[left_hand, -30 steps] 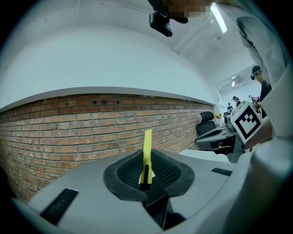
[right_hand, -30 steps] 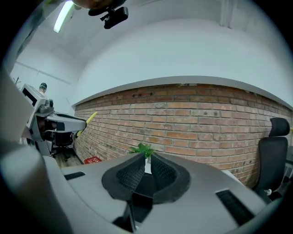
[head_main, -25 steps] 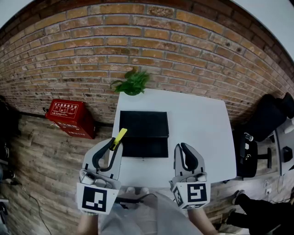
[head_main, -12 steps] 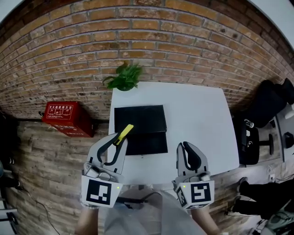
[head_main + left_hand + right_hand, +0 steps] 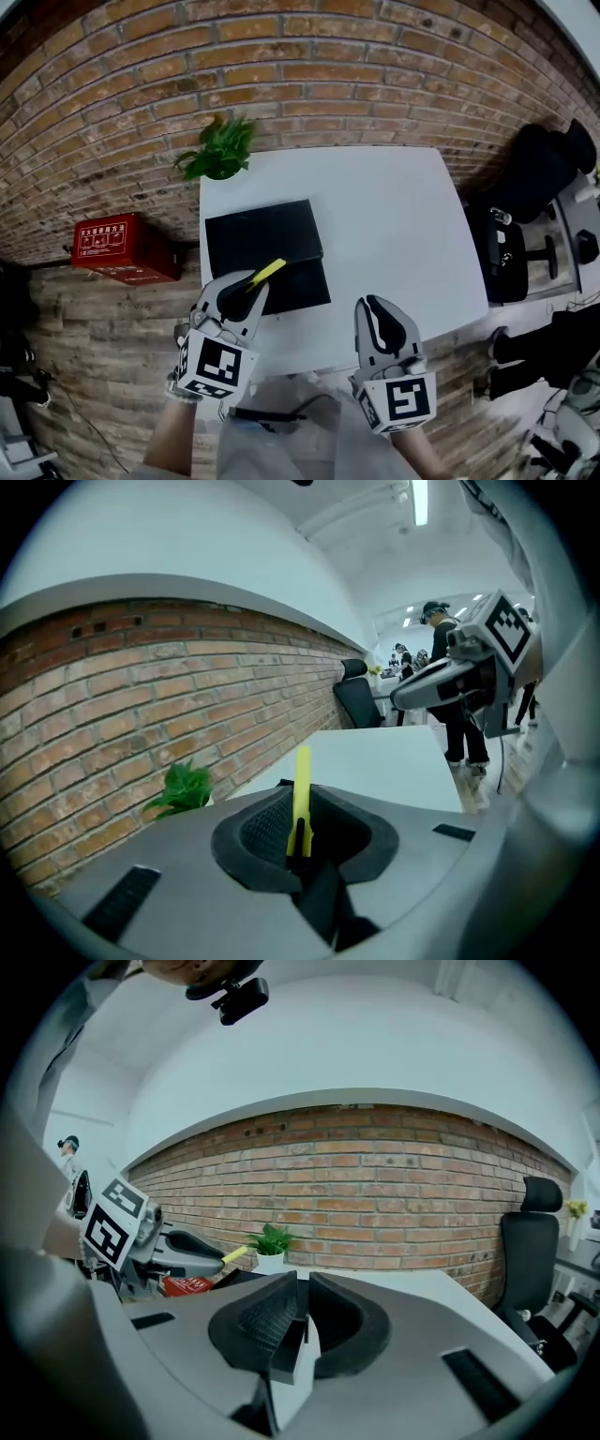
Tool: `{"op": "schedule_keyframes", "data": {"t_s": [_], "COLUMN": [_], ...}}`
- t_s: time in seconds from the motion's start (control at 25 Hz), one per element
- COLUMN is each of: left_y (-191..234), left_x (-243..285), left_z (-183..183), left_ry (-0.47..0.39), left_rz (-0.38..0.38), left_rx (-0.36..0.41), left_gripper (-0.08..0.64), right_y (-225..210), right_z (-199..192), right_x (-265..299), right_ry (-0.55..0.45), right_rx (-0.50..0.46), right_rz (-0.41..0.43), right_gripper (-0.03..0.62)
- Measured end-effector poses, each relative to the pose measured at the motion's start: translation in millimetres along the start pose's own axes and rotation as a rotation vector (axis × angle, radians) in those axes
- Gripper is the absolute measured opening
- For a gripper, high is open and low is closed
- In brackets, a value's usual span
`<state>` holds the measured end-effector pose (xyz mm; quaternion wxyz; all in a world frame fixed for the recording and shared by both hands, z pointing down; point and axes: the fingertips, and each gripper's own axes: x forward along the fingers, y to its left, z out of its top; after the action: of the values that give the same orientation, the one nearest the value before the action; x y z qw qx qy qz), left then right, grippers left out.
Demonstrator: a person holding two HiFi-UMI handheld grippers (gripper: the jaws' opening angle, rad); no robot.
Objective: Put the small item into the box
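Note:
My left gripper (image 5: pixel 249 286) is shut on a thin yellow stick (image 5: pixel 266 272), which pokes out past the jaw tips over the near left part of the black box (image 5: pixel 267 254). In the left gripper view the yellow stick (image 5: pixel 301 797) stands upright between the closed jaws of that gripper (image 5: pixel 298 847). The box lies open and flat on the left half of the white table (image 5: pixel 394 234). My right gripper (image 5: pixel 380 316) hovers at the table's near edge, shut with nothing in it. Its jaws (image 5: pixel 302 1312) meet in the right gripper view.
A small green potted plant (image 5: pixel 217 150) stands at the table's far left corner against the brick wall. A red case (image 5: pixel 120 247) lies on the wooden floor to the left. Black office chairs (image 5: pixel 525 225) stand to the right of the table.
My left gripper has carried the yellow stick forward and to the right, over the box's near left part. The view has swung left. My right gripper has hardly moved.

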<state>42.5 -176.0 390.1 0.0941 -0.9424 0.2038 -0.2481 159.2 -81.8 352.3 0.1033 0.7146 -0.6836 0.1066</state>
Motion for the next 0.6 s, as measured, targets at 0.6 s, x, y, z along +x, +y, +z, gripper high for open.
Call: {"op": "schedule_keyframes", "data": {"t_s": [0.6], "left_y": [-47], "left_x": [89], "left_z": [-102], "left_ry": [0.379], "left_rz": [-0.337], "left_rx": [0.09], "left_gripper": [0.066], "right_y": [-26], "right_z": [-43], "right_x": [-7], "right_ry": [0.089], "right_rx": [0.069], "right_rz": [-0.07], "right_gripper": [0.064]}}
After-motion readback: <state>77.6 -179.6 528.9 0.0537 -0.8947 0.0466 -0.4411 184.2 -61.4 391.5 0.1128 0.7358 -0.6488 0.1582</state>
